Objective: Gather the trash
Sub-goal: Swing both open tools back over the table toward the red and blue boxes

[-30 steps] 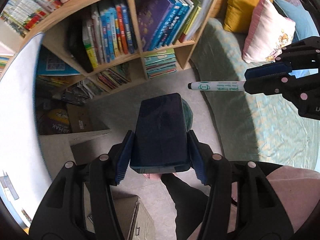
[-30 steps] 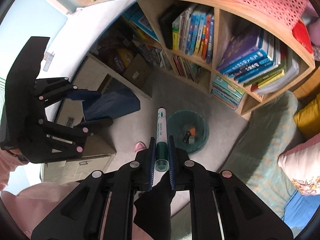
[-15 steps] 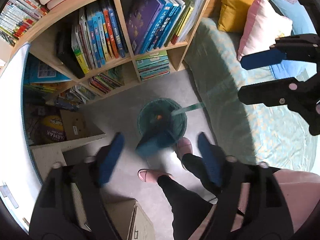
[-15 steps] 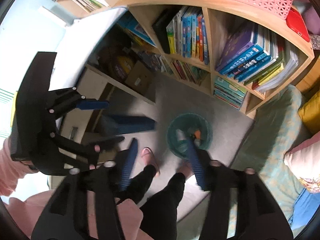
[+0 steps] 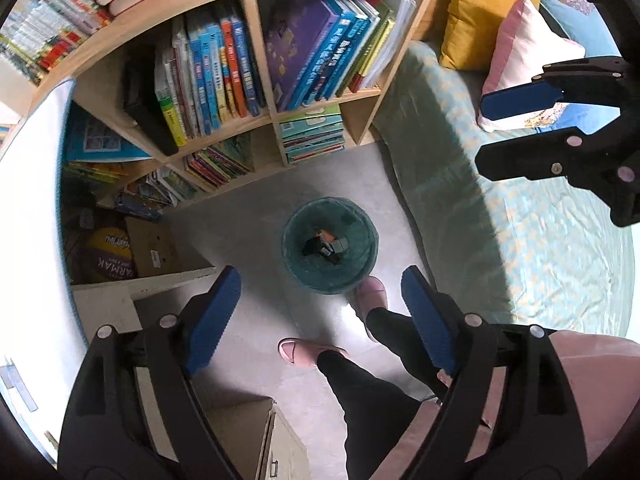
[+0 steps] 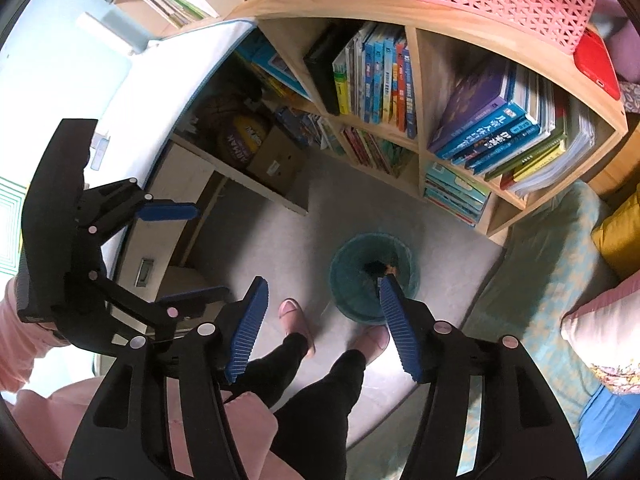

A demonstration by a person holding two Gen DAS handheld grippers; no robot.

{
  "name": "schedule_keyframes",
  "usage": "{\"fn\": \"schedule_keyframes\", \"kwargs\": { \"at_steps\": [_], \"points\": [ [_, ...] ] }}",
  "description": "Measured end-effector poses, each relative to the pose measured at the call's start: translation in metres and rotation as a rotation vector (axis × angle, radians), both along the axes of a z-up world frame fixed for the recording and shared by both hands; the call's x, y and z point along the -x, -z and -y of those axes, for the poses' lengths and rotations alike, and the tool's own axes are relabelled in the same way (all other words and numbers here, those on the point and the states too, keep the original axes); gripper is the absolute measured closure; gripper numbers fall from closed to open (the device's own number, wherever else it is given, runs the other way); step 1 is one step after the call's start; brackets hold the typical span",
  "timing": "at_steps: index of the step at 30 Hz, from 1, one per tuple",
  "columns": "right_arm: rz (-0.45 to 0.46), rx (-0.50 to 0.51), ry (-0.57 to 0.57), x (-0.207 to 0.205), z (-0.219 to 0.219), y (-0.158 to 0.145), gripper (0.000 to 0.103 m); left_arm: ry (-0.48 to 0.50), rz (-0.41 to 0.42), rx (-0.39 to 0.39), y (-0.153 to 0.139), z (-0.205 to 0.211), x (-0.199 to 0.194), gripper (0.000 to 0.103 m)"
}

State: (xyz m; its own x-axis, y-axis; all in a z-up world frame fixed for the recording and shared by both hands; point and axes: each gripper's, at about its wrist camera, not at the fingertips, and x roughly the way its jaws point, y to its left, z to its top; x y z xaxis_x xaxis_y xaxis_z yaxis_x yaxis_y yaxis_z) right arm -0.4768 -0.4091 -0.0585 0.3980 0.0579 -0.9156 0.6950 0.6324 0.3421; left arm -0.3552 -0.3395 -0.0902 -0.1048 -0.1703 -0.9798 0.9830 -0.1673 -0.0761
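Left hand-held gripper [image 5: 320,322]: jaws stand wide and have just been opening; nothing lies between the blue ribbed pads, only floor and the bin far below.
Right hand-held gripper [image 6: 322,330]: jaws well apart, also just been opening, and empty; in the left wrist view it shows at the right edge [image 5: 516,126] with open air between its pads.
Task's thing: the teal wastebasket [image 5: 330,256] stands on the grey floor [image 5: 248,216] below both grippers, just in front of the person's pink slippers [image 5: 370,294]. Small dark and orange pieces of trash [image 5: 326,245] lie at its bottom.
Stage, as a judgement: both grippers look emptied over the bin, so the next step is probably to fetch more rubbish.
Risk one: the bin is small and sits close to the feet; a step forward could nudge or tip it and spill what is inside.
Risk two: dropping from this height leaves little margin, so a light or long piece could glance off the rim and land on the floor.
Risk three: the two grippers hang near each other and could knock together as the person turns away.
Materials: the bin is round, with translucent walls that look like fine mesh or thin plastic; which, cannot be told.
Surroundings: a wooden bookshelf [image 5: 264,64] packed with glossy upright books stands at the far side; a bed [image 5: 520,240] with a soft, wrinkled green checked cover lies to the right.
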Motion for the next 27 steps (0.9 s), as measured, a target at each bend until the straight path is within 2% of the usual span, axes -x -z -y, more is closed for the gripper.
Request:
{"fn": "schedule_keyframes", "kwargs": {
  "at_steps": [1,7,10,14,17,27],
  "points": [
    [-0.001,0.005,-0.006,-0.002,0.000,-0.001,0.037,-0.012,0.001,0.002,-0.001,-0.002,-0.004,0.023],
    [0.009,0.022,-0.073,-0.027,-0.005,-0.005,0.032,-0.095,0.007,0.019,-0.010,-0.018,-0.032,0.023],
    [0.029,0.034,-0.126,-0.044,-0.010,-0.009,0.022,-0.149,0.041,0.039,-0.016,-0.030,-0.051,0.023],
    [0.050,0.058,-0.224,-0.077,-0.023,-0.016,0.015,-0.227,0.066,0.046,-0.022,-0.049,-0.079,0.023],
    [0.060,0.074,-0.291,-0.101,-0.032,-0.019,0.015,-0.289,0.082,0.055,-0.027,-0.067,-0.099,0.018],
    [0.072,0.124,-0.469,-0.190,-0.060,-0.032,0.014,-0.490,0.120,0.074,-0.038,-0.131,-0.164,0.013]
  ]
}}
